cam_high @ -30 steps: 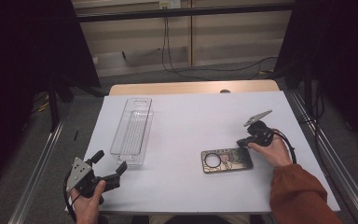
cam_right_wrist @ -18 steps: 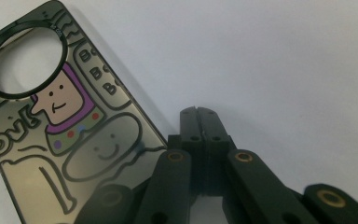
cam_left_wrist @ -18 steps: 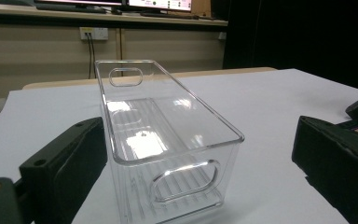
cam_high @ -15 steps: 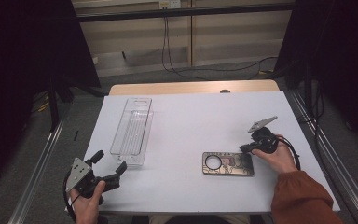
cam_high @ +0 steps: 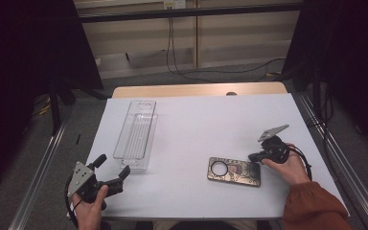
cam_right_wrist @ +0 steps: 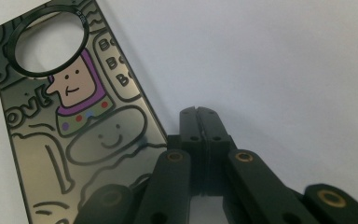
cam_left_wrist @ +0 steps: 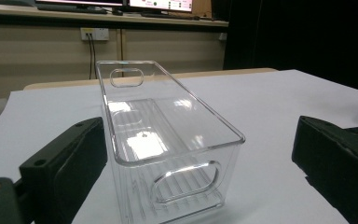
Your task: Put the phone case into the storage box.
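A phone case (cam_high: 234,171) printed with cartoon figures and a round camera hole lies flat on the white table (cam_high: 206,120), right of centre. My right gripper (cam_high: 252,157) is shut with nothing between its jaws; its tip rests at the case's right end. In the right gripper view the closed jaws (cam_right_wrist: 200,119) sit just beside the edge of the case (cam_right_wrist: 74,116). My left gripper (cam_high: 111,165) stands open near the table's front left corner. It faces the near end of a clear plastic bin (cam_high: 136,134), which is empty (cam_left_wrist: 168,140) between the wide jaws.
Beyond the far edge of the table a wooden strip (cam_high: 196,89) shows. Cables (cam_high: 182,67) trail on the floor behind it. Metal rails (cam_high: 43,177) run along both sides of the table.
My right hand has drifted to the right and toward the near edge. The phone case has shifted slightly the same way. The left gripper has not moved.
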Tool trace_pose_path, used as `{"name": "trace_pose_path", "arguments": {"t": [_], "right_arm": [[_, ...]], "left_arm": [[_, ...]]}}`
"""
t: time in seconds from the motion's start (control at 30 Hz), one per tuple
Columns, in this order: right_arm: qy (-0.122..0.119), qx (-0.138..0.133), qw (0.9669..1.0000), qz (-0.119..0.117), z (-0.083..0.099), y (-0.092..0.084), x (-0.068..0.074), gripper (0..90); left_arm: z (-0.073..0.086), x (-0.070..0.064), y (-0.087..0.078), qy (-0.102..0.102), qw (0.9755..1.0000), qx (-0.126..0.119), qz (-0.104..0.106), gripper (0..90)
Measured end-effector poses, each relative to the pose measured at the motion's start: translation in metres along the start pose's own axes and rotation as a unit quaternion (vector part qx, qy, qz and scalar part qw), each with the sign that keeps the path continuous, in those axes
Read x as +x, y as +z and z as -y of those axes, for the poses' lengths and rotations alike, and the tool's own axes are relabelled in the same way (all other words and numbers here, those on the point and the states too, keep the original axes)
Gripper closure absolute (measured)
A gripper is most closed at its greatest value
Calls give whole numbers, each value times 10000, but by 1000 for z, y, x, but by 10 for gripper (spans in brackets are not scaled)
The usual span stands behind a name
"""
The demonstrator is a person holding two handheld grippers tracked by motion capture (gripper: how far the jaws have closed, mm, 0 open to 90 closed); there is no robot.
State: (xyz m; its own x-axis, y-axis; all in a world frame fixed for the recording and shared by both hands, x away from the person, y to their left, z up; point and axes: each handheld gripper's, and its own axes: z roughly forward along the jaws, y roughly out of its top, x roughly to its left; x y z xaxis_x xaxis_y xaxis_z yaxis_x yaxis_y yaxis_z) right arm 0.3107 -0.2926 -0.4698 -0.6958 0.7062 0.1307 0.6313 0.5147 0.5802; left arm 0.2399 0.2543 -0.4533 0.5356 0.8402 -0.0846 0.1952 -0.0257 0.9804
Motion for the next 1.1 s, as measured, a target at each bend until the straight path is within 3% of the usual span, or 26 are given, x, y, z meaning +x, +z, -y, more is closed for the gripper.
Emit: {"name": "trace_pose_path", "arguments": {"t": [0.47, 0.63, 0.73, 0.77, 0.8, 0.83, 0.9, 0.93, 0.97, 1.1], "right_arm": [[-43, -60, 9999, -79, 10, -5, 13, 894], [82, -252, 9995, -171, 9, -7, 12, 859], [87, -519, 9983, -242, 9, -12, 11, 759], [105, -536, 9981, -295, 8, -14, 11, 699], [139, -568, 9979, -281, 8, -18, 12, 552], [139, -568, 9979, -281, 8, -18, 12, 552], [100, -635, 9971, -398, 7, -21, 13, 461], [87, -673, 9968, -416, 7, -22, 15, 345], [87, -673, 9968, -416, 7, -22, 15, 345], [34, -621, 9978, -235, 4, -21, 21, 100]], "left_arm": [[0, 0, 0, 40, 10000, 12, 28, 34], [0, 0, 0, 27, 10000, -1, 48, 34], [0, 0, 0, 8, 10000, -11, 56, 34], [0, 0, 0, 31, 10000, 17, 24, 34], [0, 0, 0, 3, 10000, 2, 4, 34], [0, 0, 0, 0, 10000, 3, 9, 34], [0, 0, 0, 1, 10000, 2, 6, 34], [0, 0, 0, 3, 10000, -4, 20, 34], [0, 0, 0, 11, 10000, 4, 37, 34], [0, 0, 0, 25, 10000, 0, 59, 34]]}}
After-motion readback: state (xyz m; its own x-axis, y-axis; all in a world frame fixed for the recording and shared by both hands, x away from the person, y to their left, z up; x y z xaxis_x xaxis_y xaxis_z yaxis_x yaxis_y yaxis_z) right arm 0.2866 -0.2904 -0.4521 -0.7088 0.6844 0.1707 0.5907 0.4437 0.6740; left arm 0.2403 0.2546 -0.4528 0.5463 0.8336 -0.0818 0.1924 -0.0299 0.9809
